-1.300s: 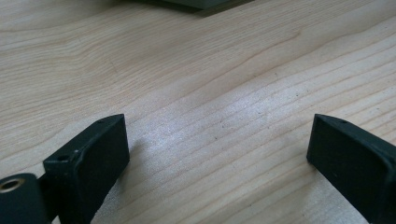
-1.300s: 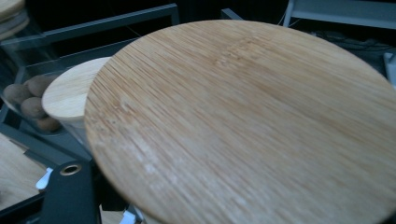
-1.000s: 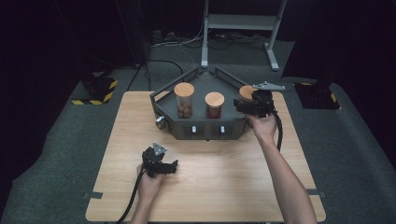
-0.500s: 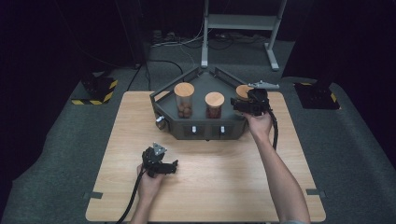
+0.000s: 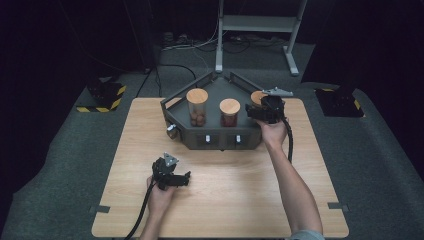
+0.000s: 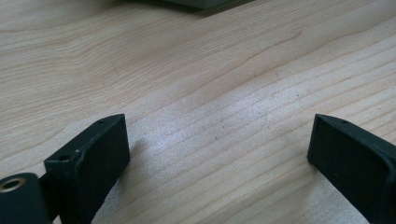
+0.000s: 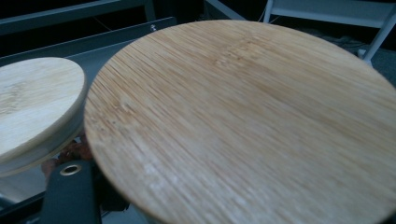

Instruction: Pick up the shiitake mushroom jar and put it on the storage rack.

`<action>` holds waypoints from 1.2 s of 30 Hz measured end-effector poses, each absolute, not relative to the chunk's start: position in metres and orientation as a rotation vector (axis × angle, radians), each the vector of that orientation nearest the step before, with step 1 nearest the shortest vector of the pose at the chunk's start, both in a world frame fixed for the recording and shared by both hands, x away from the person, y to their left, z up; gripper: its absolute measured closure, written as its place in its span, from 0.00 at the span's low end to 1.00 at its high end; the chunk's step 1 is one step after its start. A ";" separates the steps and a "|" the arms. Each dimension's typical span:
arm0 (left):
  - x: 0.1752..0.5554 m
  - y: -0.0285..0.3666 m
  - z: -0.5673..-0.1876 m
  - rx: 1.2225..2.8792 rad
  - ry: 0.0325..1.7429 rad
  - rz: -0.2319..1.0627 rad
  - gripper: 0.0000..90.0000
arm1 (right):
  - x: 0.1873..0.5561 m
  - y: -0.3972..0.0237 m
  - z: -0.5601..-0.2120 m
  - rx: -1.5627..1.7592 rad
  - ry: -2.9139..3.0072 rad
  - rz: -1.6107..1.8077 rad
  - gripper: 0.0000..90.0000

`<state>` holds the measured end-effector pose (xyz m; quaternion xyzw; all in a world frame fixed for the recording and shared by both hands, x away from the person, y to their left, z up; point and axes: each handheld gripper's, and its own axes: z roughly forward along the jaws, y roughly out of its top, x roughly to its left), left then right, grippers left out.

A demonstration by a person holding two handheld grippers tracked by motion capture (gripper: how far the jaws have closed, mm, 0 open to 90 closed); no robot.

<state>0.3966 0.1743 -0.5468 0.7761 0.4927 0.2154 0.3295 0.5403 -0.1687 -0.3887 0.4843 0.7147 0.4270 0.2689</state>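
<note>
Right claw point(image 5: 256, 111) shifted slightly left, clamped on rightmost jar point(image 5: 258, 97) (bamboo lid), left claw point(image 5: 186, 178) wide open, empty

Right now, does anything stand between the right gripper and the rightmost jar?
Nothing visible does. The right gripper is already at the right jar, one jaw under its wooden lid; the middle jar stands apart beside it.

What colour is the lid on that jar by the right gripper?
Light bamboo-wood tan with fine grain lines on the lid; right gripper view shows it best.
</note>
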 end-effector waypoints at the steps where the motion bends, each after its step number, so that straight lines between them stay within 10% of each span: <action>1: 0.397 0.174 -0.547 2.030 1.289 0.563 0.06 | 0.542 -0.167 -0.392 1.307 1.933 1.148 0.28; 36: 0.397 0.174 -0.547 2.030 1.290 0.564 0.06 | 0.550 -0.165 -0.411 1.263 2.002 1.113 0.28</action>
